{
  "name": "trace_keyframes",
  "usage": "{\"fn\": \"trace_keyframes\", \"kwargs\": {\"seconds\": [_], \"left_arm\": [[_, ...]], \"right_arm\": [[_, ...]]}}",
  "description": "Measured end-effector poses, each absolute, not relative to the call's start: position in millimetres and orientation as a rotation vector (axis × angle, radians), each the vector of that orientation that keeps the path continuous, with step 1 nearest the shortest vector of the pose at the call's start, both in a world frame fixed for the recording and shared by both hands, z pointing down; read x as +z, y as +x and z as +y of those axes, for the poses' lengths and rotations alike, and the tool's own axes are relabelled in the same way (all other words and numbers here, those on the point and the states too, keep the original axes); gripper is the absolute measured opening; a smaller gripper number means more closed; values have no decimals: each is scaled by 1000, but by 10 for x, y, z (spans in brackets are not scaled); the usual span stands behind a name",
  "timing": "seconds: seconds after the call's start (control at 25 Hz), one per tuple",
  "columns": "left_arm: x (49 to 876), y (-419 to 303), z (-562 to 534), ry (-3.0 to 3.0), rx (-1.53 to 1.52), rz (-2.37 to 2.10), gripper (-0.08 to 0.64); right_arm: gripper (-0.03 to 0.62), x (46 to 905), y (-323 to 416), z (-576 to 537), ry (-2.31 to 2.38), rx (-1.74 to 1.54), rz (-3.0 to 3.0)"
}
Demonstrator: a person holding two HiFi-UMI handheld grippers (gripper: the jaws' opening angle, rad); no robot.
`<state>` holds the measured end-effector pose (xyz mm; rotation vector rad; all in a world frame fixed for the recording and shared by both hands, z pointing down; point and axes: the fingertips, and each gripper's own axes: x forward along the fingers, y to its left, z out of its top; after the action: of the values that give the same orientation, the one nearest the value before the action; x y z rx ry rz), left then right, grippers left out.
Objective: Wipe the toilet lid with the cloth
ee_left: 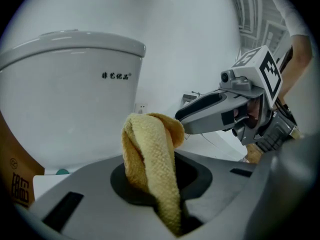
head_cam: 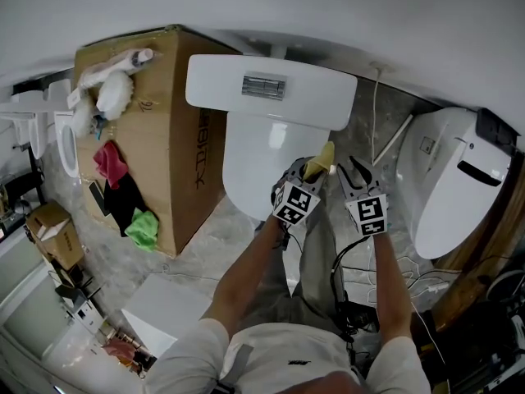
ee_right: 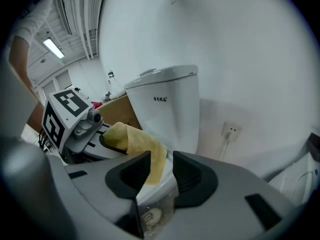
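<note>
the left gripper point(head_cam: 308, 169) has its jaws pressed together on the cloth point(head_cam: 322, 158), pinching it low down so that a folded, bunched strip of the yellow fabric sticks out past the tips. the right gripper point(head_cam: 358, 172) sits just beside it with its jaws spread and nothing gripped; in the right gripper view the cloth's loose end hangs just ahead of that gap, not in it.

the cloth's long axis runs along the left jaws and away from the person toward the tank point(head_cam: 271, 89), its far end doubled over on itself. it sits over the near right part of the toilet lid point(head_cam: 254, 167); i cannot tell whether it touches the lid yet. the lid looks closed, its long axis running from the person toward the tank.

to wipe well, the cloth probably wants more face on the lid: as held, only a narrow ridge would meet it. the open right gripper could pull the free end out flatter, or the left could tilt so that the fold lies flat. then long strokes along the lid's length, with light, even pressure, so the cloth doesn't slip from the pinch.
</note>
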<state>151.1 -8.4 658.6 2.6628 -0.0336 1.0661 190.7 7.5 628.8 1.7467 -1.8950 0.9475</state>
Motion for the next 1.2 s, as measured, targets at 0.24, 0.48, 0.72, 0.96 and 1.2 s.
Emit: {"fn": "trace_keyframes", "kwargs": {"seconds": [0.24,0.48,0.72,0.96,1.2], "left_arm": [[6995,1562,-92,2644,1098,-1,80],[7342,1553,-177,2609,1125,-2,80],[7605,1542,-219,2584,1161,7,80],[7790,1535,-275,2549,1192,17,80],[7897,1485,-395,2530,1226,2,80]], "right_arm": [[153,6596,1929,73,1794,980,-1847],[153,6869,1956,49,1810,997,-1799],[153,7114,1938,25,1820,1016,-1755],[153,7259,1868,-35,1837,1043,-1727],[153,7315,1799,-88,1832,1046,-1708]]}}
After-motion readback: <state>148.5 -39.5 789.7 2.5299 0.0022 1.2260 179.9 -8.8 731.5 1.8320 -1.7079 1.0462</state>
